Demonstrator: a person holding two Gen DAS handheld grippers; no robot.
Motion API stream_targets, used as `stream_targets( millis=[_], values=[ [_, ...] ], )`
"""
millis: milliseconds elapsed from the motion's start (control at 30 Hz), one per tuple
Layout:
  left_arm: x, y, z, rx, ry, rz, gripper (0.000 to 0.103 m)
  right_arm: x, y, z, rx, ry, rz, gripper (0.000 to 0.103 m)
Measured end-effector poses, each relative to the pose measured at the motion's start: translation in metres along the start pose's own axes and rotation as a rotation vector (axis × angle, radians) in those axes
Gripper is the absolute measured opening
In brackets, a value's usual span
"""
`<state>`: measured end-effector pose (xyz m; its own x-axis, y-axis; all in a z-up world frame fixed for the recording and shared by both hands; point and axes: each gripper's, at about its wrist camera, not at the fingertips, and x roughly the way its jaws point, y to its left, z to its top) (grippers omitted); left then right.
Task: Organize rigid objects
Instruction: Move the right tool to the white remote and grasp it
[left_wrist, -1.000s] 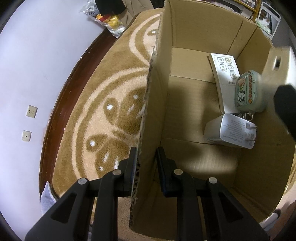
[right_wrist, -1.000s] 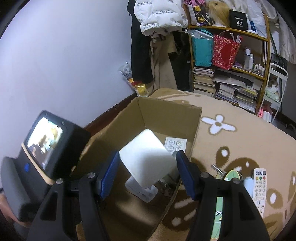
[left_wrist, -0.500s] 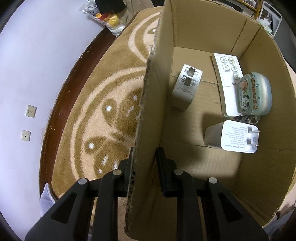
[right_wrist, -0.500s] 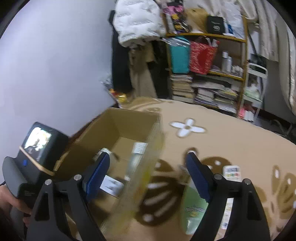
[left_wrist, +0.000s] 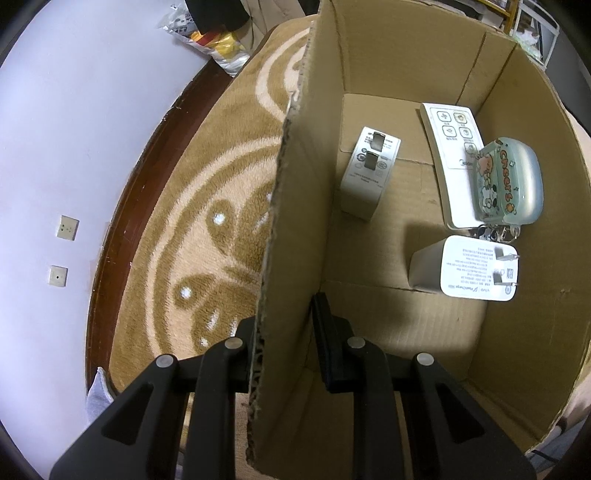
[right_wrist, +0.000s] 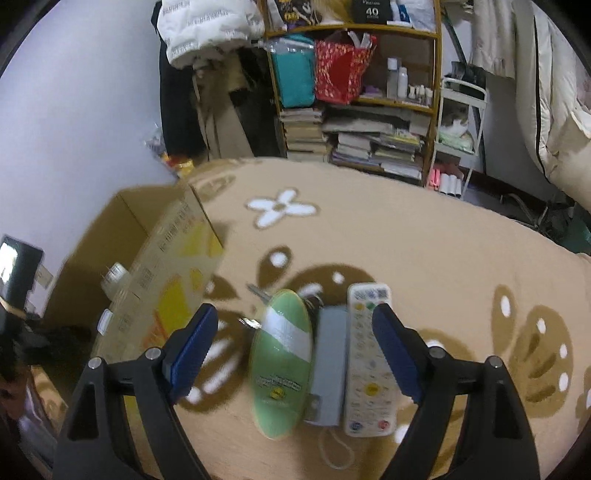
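Remote control (right_wrist: 367, 360) is lying on the rug (right_wrist: 443, 251), its long side pointing away, right between the wide-open, empty fingers of the right gripper (right_wrist: 291, 345). Just beside it are lying a grey box (right_wrist: 328, 365) and a green oval case (right_wrist: 282, 363). The left gripper (left_wrist: 286, 332) is pinching the cardboard box (left_wrist: 295, 221) wall tight.

Left gripper (left_wrist: 286, 332) points steeply down, its two black fingers closed tight on the cardboard box wall (left_wrist: 295, 229), one finger outside it, one inside. Right gripper (right_wrist: 291, 347) angles down and forward, blue-padded fingers (right_wrist: 192, 343) spread wide with nothing pinched between them. A dark sleeve shows at the lower left edge of the right wrist view, behind the left finger.
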<state>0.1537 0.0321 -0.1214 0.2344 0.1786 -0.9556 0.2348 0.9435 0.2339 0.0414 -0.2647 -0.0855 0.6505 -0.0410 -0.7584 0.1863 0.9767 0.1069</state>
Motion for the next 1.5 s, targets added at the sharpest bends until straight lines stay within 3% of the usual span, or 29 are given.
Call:
stream_targets(
  millis=[167,300,400,567,800,1500],
  values=[
    [-0.003,-0.003,-0.002,-0.002,0.000,-0.005,0.021,0.011,-0.019,-0.016,0.026,0.006,-0.027,0.088],
    [-0.003,-0.003,-0.002,0.003,0.002,-0.003,0.021,0.025,-0.026,-0.024,0.005,0.021,-0.035,0.074],
    [-0.002,-0.002,0.000,-0.002,0.006,-0.012,0.021,0.032,-0.035,-0.029,0.058,0.032,-0.034,0.062],
    [-0.002,0.000,0.000,0.003,0.005,-0.010,0.021,0.036,-0.048,-0.029,0.072,0.048,-0.076,0.056],
    [-0.001,-0.005,0.001,0.012,0.006,0.000,0.021,0.042,-0.070,-0.035,0.147,0.081,-0.068,0.056],
    [-0.003,-0.012,0.000,0.020,0.006,0.014,0.021,0.065,-0.068,-0.039,0.238,0.146,-0.022,0.058]
  ],
)
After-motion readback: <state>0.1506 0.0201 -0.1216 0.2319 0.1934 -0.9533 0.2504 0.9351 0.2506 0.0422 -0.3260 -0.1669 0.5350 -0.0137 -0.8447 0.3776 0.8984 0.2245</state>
